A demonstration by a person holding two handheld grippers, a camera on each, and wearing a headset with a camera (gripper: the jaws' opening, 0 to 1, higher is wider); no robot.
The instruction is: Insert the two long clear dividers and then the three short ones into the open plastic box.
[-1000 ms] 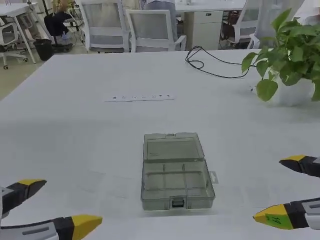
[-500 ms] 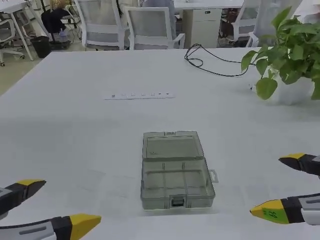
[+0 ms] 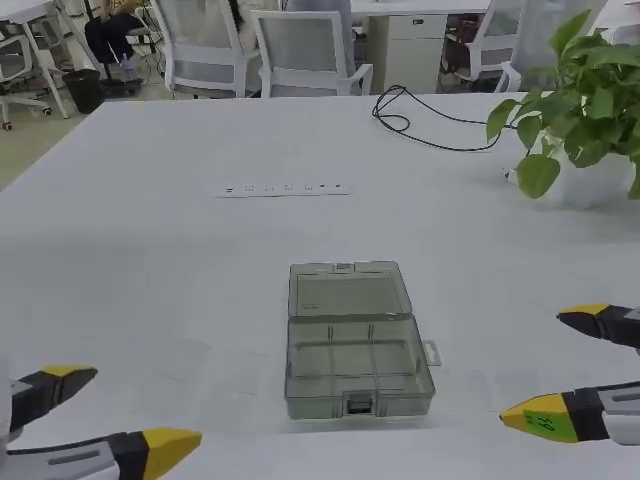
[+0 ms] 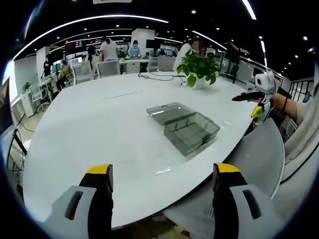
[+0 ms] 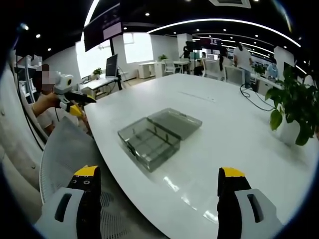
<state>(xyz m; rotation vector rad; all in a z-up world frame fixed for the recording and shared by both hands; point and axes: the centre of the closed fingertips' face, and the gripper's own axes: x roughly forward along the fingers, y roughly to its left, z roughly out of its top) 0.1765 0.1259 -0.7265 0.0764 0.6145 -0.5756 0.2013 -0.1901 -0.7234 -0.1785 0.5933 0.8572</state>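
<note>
My left gripper (image 3: 137, 405) and right gripper (image 3: 537, 366) gape empty — bumping the mid-frame box (image 3: 300, 360) could unseat its dividers (image 3: 350, 346).

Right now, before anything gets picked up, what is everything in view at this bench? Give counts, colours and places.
table: one, white, under everything.
plastic box: one, smoky clear, open, front middle of the table, lid laid flat on the far side; thin partition lines inside, count unclear.
power strip: one, white, beyond the box.
cable: one, black, looped at the far right.
potted plant: one, green leaves, white pot, far right.
office chairs: at least two, white-grey, behind the table's far edge.
left gripper: one, black with yellow tips, open, left of the box.
right gripper: one, same colours, open, right of the box.
</note>
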